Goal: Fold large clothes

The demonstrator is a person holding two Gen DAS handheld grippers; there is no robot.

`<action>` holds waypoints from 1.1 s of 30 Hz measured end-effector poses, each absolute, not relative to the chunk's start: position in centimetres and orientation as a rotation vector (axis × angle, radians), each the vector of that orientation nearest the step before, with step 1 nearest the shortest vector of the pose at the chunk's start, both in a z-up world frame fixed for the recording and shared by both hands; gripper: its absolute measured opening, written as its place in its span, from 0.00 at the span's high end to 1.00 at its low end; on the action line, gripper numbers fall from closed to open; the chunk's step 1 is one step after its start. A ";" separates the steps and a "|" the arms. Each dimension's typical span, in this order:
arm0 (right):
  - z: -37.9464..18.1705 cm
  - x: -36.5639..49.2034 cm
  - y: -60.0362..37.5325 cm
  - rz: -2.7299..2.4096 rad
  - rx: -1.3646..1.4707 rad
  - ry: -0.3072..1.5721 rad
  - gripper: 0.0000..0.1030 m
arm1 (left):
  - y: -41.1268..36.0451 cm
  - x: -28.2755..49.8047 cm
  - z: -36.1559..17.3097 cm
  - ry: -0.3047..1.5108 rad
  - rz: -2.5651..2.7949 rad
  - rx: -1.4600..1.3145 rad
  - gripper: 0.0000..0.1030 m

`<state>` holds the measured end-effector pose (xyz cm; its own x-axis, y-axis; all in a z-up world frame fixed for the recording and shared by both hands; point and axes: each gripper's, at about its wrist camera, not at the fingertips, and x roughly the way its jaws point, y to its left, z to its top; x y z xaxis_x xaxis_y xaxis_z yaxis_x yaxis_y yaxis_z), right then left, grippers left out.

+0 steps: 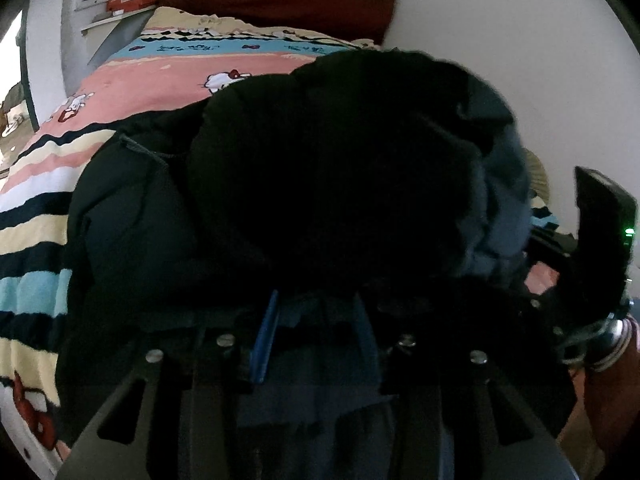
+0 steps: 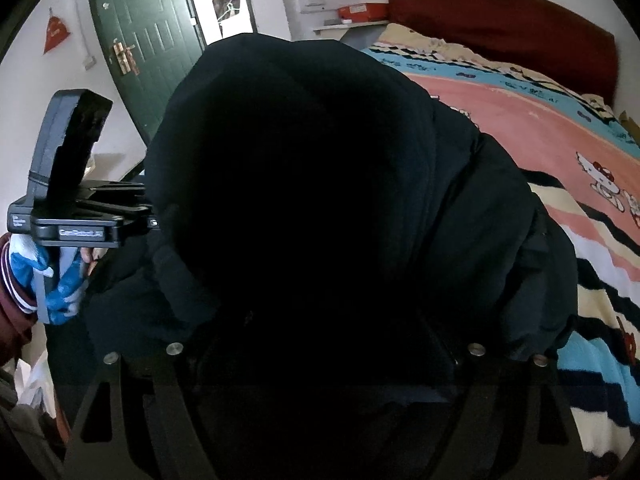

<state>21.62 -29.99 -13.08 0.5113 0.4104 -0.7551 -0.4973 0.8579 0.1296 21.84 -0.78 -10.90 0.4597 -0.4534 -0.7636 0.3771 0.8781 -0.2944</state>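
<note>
A large black padded jacket [image 1: 328,168] is bunched up in front of both cameras, over a striped cartoon bedspread [image 1: 168,80]. My left gripper [image 1: 316,320] is buried in its fabric; a blue finger pad [image 1: 264,340] shows with cloth pressed against it. The right gripper's body [image 1: 600,232] shows at the right edge of the left wrist view. In the right wrist view the jacket [image 2: 320,208] fills the middle and hides my right gripper's fingers entirely. The left gripper's body [image 2: 72,200] shows at the left, its tip inside the jacket.
A dark red headboard cushion [image 2: 500,28] lies at the bed's far end. A shelf with an orange box [image 2: 360,12] stands beside it. A green door [image 2: 148,52] is in the white wall to the left. The bedspread [image 2: 580,220] extends to the right.
</note>
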 end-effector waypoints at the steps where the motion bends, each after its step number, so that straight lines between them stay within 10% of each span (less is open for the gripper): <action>1: -13.1 21.6 -30.2 0.546 -0.106 0.879 0.20 | -0.5 21.6 -10.6 0.958 -0.516 -0.097 0.64; 21: -1.9 26.6 -32.8 0.525 -0.097 0.681 0.17 | 0.5 34.2 -2.7 0.811 -0.500 -0.141 0.64; 33: -7.4 37.1 -31.1 0.389 -0.027 0.762 0.17 | -4.3 37.8 -7.5 0.868 -0.540 -0.067 0.64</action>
